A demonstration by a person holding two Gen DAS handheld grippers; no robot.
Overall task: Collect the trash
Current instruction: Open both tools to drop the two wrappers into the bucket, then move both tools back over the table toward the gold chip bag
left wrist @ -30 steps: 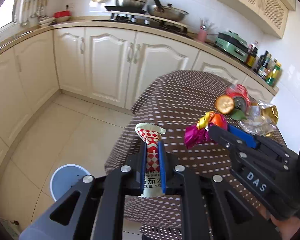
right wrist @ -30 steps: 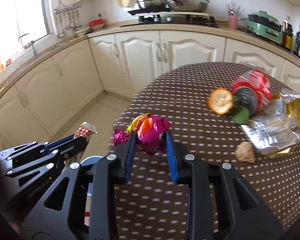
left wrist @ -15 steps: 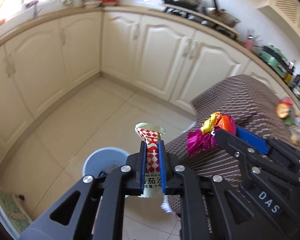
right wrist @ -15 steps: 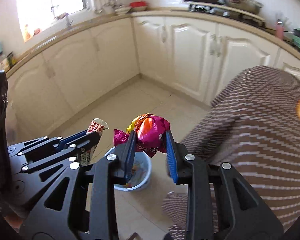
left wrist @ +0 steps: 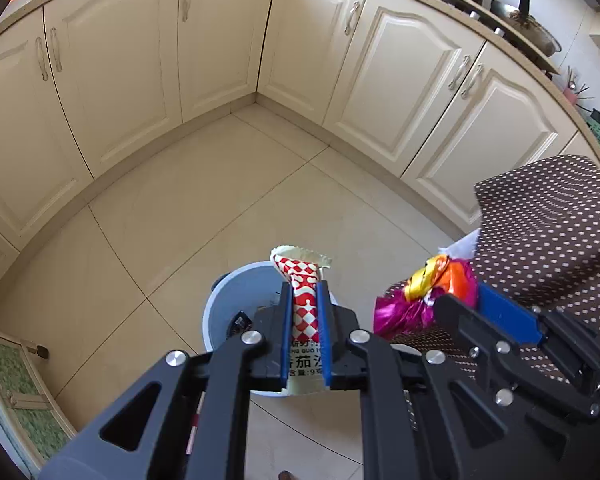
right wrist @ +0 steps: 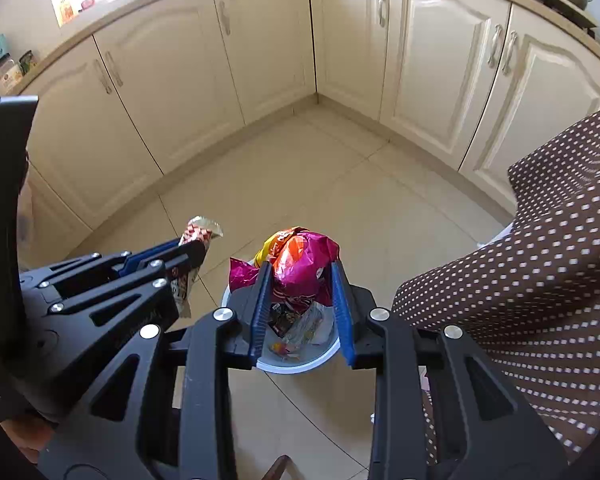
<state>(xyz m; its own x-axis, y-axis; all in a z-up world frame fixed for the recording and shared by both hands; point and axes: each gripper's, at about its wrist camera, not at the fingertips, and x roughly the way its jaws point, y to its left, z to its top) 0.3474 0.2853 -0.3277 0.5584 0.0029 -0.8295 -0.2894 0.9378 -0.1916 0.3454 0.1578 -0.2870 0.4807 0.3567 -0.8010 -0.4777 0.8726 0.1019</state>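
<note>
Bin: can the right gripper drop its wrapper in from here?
Probably yes. The right gripper, shut on the pink wrapper, sits over the open bin, nothing between. The left gripper and the tablecloth are off to the sides.

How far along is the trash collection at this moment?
Done: some wrappers already lie in the bin. In hand: the left gripper is shut on a checkered sachet, and the right gripper is shut on a crumpled foil wrapper, both above the bin. Left: releasing both; any remaining table trash is out of view.

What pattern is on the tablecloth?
White dots on brown tablecloth, clearest in the right wrist view.
</note>
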